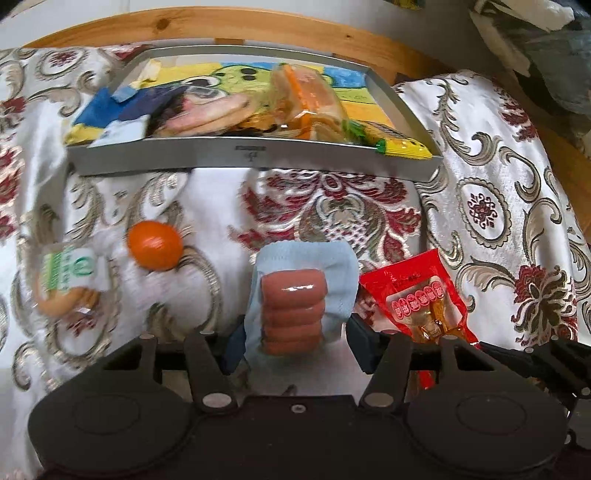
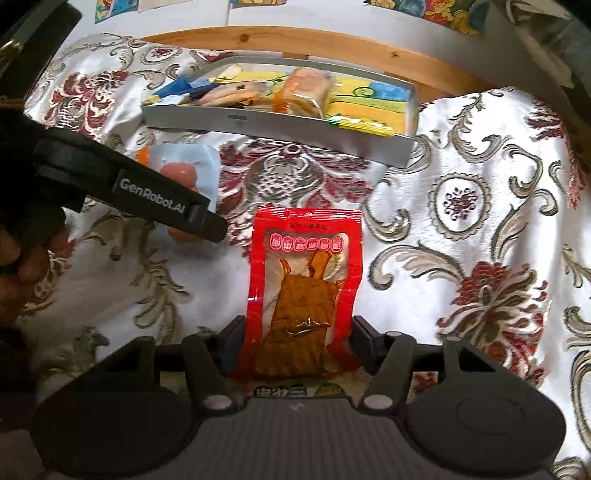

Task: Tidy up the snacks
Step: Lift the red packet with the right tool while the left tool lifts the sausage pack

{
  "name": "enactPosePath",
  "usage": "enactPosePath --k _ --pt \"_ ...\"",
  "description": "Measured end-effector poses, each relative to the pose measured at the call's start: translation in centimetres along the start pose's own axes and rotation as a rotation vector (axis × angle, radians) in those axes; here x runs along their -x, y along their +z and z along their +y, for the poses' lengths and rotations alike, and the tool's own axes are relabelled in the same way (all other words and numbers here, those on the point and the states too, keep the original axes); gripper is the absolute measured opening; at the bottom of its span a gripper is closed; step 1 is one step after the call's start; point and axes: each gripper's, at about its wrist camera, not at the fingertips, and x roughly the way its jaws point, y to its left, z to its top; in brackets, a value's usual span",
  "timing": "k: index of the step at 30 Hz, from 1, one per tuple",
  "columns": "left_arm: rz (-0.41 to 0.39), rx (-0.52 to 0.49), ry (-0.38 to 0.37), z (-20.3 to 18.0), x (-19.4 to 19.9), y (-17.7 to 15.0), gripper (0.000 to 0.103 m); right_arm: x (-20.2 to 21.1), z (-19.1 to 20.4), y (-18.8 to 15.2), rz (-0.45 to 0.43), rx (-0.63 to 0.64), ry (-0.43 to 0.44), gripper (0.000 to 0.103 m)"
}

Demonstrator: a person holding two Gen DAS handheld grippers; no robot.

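In the left wrist view, the left gripper (image 1: 293, 328) sits at the bottom centre with its 2 dark blue pads set to either side of a pale blue plastic pack of pink sausages (image 1: 295, 299). The pack lies between the pads, its left edge against the left pad, but I cannot tell whether the jaws are pressing it or merely flanking it. Just right of it lies a red plastic packet with a clear window showing brown dried tofu (image 1: 421, 299).

At the left of the frame a small orange round fruit (image 1: 155, 244) rests on the white satin cloth with red and grey floral embroidery (image 1: 491, 206), and lower left lies a green-and-white wrapped round cake (image 1: 68, 280), blurred. Across the upper centre stands a shallow grey metal tray (image 1: 255, 157) on the cloth, holding a clear bag of orange-striped bread slices (image 1: 306, 99) and a yellow-green sachet (image 1: 402, 146) that overhangs its near rim. A pale wooden frame (image 1: 258, 26) runs behind it.

In the right wrist view, the right gripper (image 2: 297, 339) is at the bottom centre, its jaws spread with the red packet (image 2: 304, 291) lying between them, gaps visible on both sides. The left gripper's black body crosses the upper left of this frame over the sausage pack (image 2: 184, 170), with a hand (image 2: 16, 266) at the left edge.
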Motion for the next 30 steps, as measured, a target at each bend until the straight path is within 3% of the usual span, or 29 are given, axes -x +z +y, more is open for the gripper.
enactPosePath --k 10,12,16,19,22,23,24,25,27,30 --pt "-0.003 0.003 0.057 0.7 1.9 -1.0 0.058 -1.1 0.8 0.0 -0.045 -0.057 0.025 0.075" --pt "-0.006 -0.005 0.067 0.5 2.4 -1.0 0.058 -1.1 1.0 -0.1 -0.050 -0.058 0.032 0.067" --pt "-0.021 -0.025 0.080 0.1 3.3 -0.9 0.057 -0.7 1.7 -0.1 -0.065 -0.019 0.037 0.061" --pt "-0.035 -0.039 0.082 -0.2 4.0 -0.8 0.056 -0.2 2.4 -0.1 -0.097 0.034 0.007 0.053" --pt "-0.051 -0.052 0.082 -0.5 4.7 -0.7 0.054 0.2 3.2 -0.2 -0.110 0.098 -0.033 0.052" --pt "-0.057 -0.058 0.087 -0.6 5.0 -0.7 0.035 0.2 3.4 -0.2 -0.107 0.106 -0.037 0.053" --pt "-0.054 -0.071 0.089 -0.8 5.1 -0.7 0.031 0.1 3.4 -0.2 -0.099 0.107 -0.036 0.058" --pt "-0.054 -0.079 0.091 -0.9 5.3 -0.7 0.032 -0.1 3.3 -0.2 -0.075 0.101 -0.026 0.066" --pt "-0.057 -0.085 0.084 -1.0 5.5 -0.8 0.032 -0.8 2.7 -0.3 -0.030 0.055 0.004 0.069" --pt "-0.042 -0.091 0.077 -1.1 5.3 -1.1 0.033 -0.7 1.4 -0.6 -0.033 -0.017 0.044 0.073"
